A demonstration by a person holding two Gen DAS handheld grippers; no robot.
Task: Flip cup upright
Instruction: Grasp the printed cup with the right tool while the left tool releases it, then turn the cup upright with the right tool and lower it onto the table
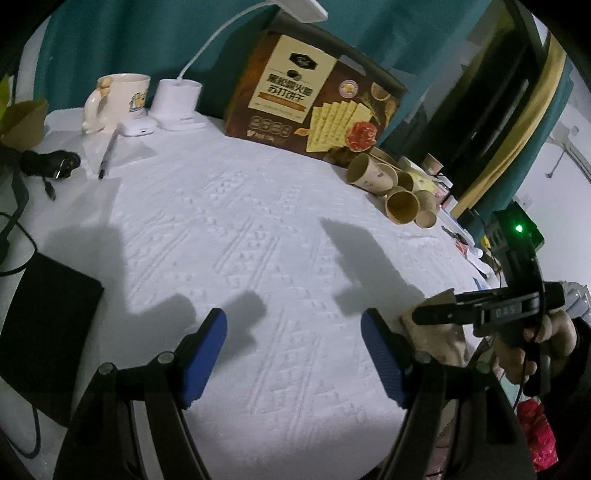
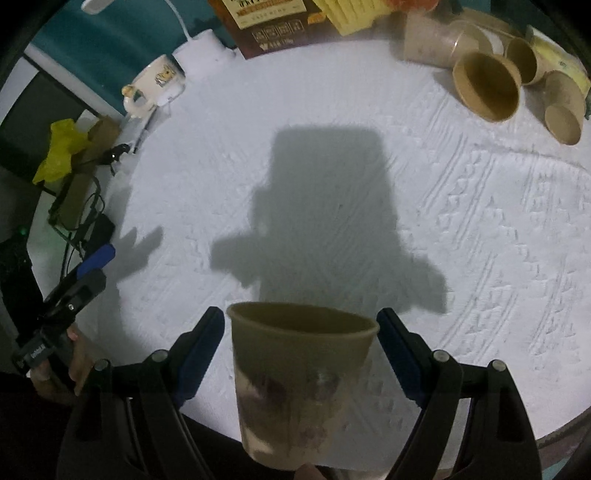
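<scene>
In my right wrist view the cup fills the lower centre, its open rim facing away toward the white cloth, its body running back toward the camera between the blue pads. The right gripper stands wide, and I see a sliver of gap between the rim and each pad — whether the pads press the cup lower down I cannot tell. The cup's shadow lies on the cloth just above it. At the upper right of that frame sits a pile of cups lying on their sides; the cracker box is at the top edge, the mug at the upper left. In the left wrist view the left gripper hangs over bare cloth with its jaws apart and nothing between them. At the right edge of that frame a hand grips the right tool — the cup shows only partly behind it.
</scene>
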